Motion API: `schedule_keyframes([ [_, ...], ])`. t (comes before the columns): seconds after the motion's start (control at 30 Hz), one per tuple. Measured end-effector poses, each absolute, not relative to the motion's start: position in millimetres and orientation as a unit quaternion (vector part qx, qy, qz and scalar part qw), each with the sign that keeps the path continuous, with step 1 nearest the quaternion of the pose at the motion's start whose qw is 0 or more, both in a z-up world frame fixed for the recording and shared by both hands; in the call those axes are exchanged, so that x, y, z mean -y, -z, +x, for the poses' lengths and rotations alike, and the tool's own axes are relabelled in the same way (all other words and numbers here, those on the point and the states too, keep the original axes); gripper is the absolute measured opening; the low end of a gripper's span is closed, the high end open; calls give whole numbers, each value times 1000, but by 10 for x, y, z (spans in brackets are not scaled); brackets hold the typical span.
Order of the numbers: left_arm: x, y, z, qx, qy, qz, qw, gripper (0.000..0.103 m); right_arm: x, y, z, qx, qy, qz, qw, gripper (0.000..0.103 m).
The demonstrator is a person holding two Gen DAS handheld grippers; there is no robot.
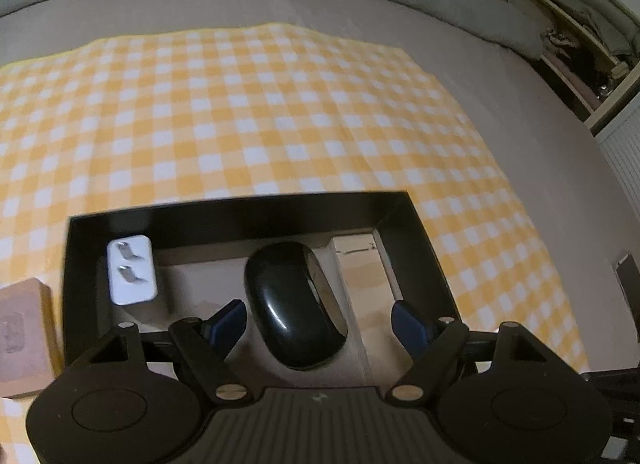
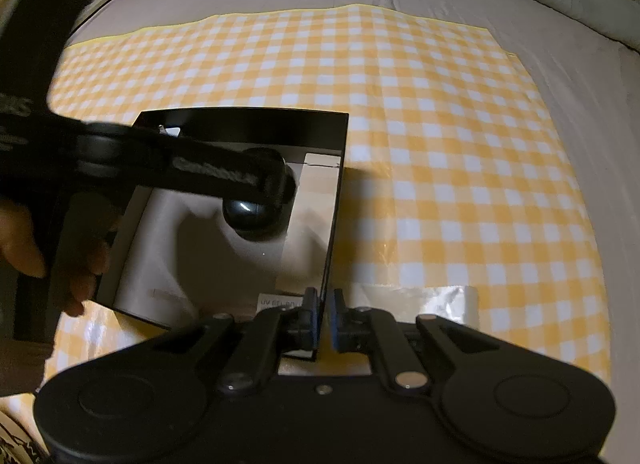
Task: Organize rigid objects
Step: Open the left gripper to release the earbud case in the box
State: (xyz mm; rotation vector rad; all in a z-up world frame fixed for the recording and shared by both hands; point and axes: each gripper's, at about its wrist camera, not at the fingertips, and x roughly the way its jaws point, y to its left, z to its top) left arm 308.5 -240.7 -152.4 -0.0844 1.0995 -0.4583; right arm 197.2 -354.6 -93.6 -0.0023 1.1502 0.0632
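An open black box lies on the checked cloth. Inside it a glossy black oval case rests on the pale floor, and a white plug adapter leans in the far left corner. My left gripper is open, its blue pads either side of the case and clear of it. From the right wrist view the left gripper reaches into the box over the case. My right gripper is shut on the box's near right wall.
The yellow-and-white checked cloth covers a grey bed. A tan cardboard box sits left of the black box. A silvery packet lies right of my right gripper. A person's hand holds the left gripper. Shelves stand far right.
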Motion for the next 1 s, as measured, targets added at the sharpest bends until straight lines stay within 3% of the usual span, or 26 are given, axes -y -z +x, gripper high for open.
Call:
schedule_keyframes([
  [0.53,2466,1441,3072,-492,225,-42,840,81,3551,957,1976,-546,-38,-2,837,5],
  [0.77,2339,1247,2904,-470,233,-25,851,95,3576,979,2007,-546,-38,7,837,5],
  [1.0,2089,960,2689,-443,235,-31,865,101,3567,983,2010,-544,-31,9,838,5],
])
